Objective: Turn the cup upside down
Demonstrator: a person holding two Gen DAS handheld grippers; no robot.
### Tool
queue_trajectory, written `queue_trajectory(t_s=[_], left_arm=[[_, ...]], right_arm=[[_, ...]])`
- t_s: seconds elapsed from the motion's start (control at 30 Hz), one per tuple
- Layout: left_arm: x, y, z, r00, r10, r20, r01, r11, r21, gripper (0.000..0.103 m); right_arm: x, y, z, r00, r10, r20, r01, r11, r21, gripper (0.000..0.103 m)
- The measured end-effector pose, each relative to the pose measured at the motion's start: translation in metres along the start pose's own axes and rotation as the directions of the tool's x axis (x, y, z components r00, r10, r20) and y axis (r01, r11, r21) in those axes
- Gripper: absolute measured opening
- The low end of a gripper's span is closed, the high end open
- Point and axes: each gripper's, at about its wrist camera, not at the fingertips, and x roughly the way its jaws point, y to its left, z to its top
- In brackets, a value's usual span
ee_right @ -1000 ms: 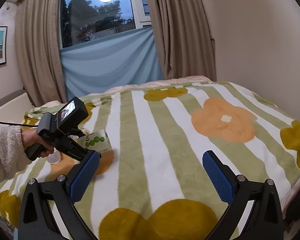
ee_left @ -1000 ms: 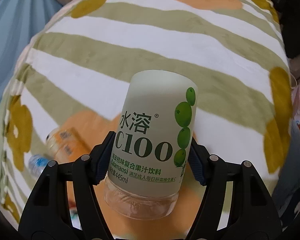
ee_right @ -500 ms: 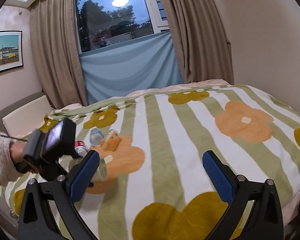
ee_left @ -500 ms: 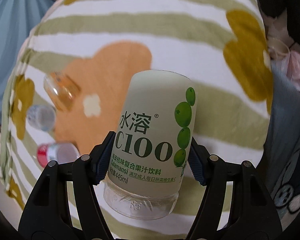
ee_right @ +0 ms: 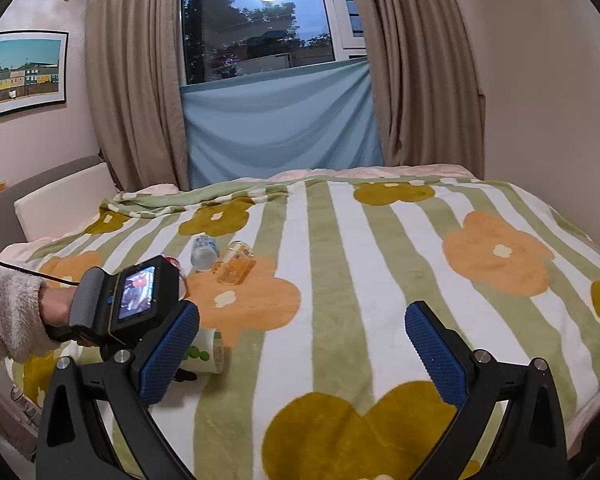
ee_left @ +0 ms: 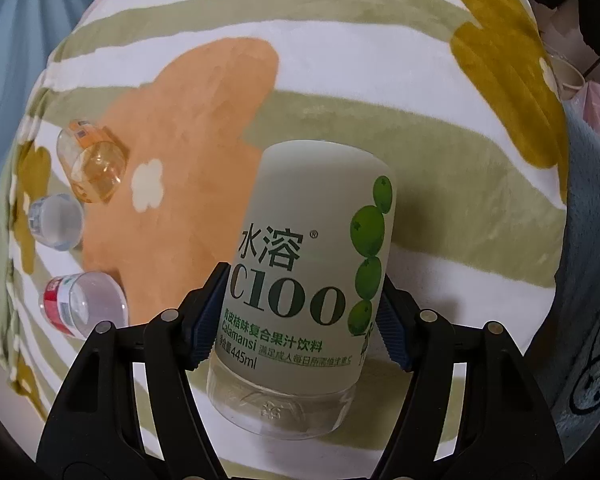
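One cup [ee_left: 308, 280], labelled "C100 Calamansi 445ml", is clamped in the left gripper [ee_left: 300, 316] above the blanket [ee_left: 420, 128]. Three other cups [ee_left: 94, 172] are seen lying there. Right gripper [ee_right: 300, 356] is held spread, gripping nothing.

I'm seeing a bed [ee_right: 380, 300] under a striped flower blanket [ee_right: 340, 240], beige curtains [ee_right: 136, 92] flanking a dusk window [ee_right: 256, 20], blue cloth [ee_right: 280, 124] below it, and a framed picture [ee_right: 20, 72] on the left wall.
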Motion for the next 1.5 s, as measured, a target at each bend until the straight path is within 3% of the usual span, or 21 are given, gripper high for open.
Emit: queue_trajectory(t_s=[0.07, 0.13, 0.17, 0.2, 0.3, 0.57, 0.67, 0.77, 0.87, 0.93, 0.97, 1.07, 1.17, 1.27, 1.37, 1.5], left_arm=[[0.000, -0.001, 0.000, 1.000, 0.007, -0.002, -0.007, 1.000, 0.007, 0.066], [-0.002, -0.004, -0.001, 1.000, 0.010, -0.003, -0.009, 1.000, 0.026, 0.074], [-0.002, -0.004, -0.001, 1.000, 0.018, -0.004, -0.018, 0.999, 0.026, 0.091], [-0.005, -0.004, -0.001, 1.000, 0.022, 0.004, -0.022, 0.999, 0.024, 0.102], [-0.014, -0.004, -0.003, 0.999, 0.015, 0.037, -0.015, 1.000, 0.007, 0.103], [-0.045, -0.001, -0.009, 0.993, 0.077, 0.091, -0.072, 0.996, -0.054, 0.103], [-0.070, 0.010, -0.023, 0.986, 0.073, 0.149, -0.044, 0.981, -0.186, 0.103], [-0.091, 0.022, -0.044, 0.974, 0.085, 0.209, -0.008, 0.938, -0.347, 0.103], [-0.108, 0.032, -0.069, 0.956, 0.156, 0.250, -0.008, 0.862, -0.507, 0.103], [-0.117, 0.039, -0.093, 0.943, 0.158, 0.294, 0.062, 0.782, -0.621, 0.103], [-0.120, 0.039, -0.105, 0.937, 0.154, 0.313, 0.101, 0.740, -0.665, 0.103], [-0.123, 0.037, -0.129, 0.933, 0.169, 0.317, 0.135, 0.653, -0.745, 0.102], [-0.123, 0.028, -0.147, 0.938, 0.215, 0.272, 0.094, 0.596, -0.797, 0.102], [-0.119, 0.018, -0.158, 0.941, 0.231, 0.246, 0.072, 0.575, -0.815, 0.103], [-0.114, 0.009, -0.167, 0.947, 0.230, 0.224, 0.063, 0.552, -0.832, 0.102], [-0.102, 0.005, -0.174, 0.954, 0.199, 0.222, 0.085, 0.532, -0.842, 0.103]], right_arm=[[0.003, 0.000, 0.001, 1.000, 0.015, -0.004, -0.015, 1.000, 0.004, 0.103], [0.006, 0.001, 0.000, 0.999, 0.046, -0.011, -0.046, 0.999, 0.005, 0.103], [0.006, 0.002, 0.000, 0.998, 0.057, -0.014, -0.057, 0.998, 0.004, 0.103], [0.007, 0.003, -0.001, 0.997, 0.071, -0.020, -0.071, 0.997, 0.000, 0.103], [0.007, 0.008, -0.001, 0.996, 0.086, -0.032, -0.087, 0.996, -0.017, 0.103], [0.002, 0.020, 0.005, 0.991, 0.129, -0.044, -0.131, 0.990, -0.059, 0.103], [0.002, 0.026, 0.014, 0.987, 0.154, -0.046, -0.158, 0.982, -0.105, 0.103], [0.008, 0.036, 0.026, 0.980, 0.186, -0.075, -0.197, 0.963, -0.186, 0.103], [0.022, 0.056, 0.036, 0.970, 0.211, -0.118, -0.238, 0.918, -0.317, 0.103], [0.036, 0.071, 0.043, 0.954, 0.251, -0.163, -0.296, 0.874, -0.385, 0.103], [0.044, 0.078, 0.045, 0.943, 0.272, -0.193, -0.330, 0.846, -0.419, 0.103], [0.074, 0.107, 0.049, 0.890, 0.330, -0.315, -0.453, 0.720, -0.525, 0.103], [0.109, 0.143, 0.037, 0.816, 0.324, -0.479, -0.576, 0.532, -0.621, 0.103], [0.143, 0.175, 0.010, 0.750, 0.233, -0.619, -0.660, 0.330, -0.675, 0.103], [0.165, 0.194, -0.020, 0.703, 0.126, -0.700, -0.711, 0.169, -0.683, 0.103], [0.188, 0.207, -0.055, 0.664, -0.023, -0.747, -0.747, -0.013, -0.664, 0.098]])
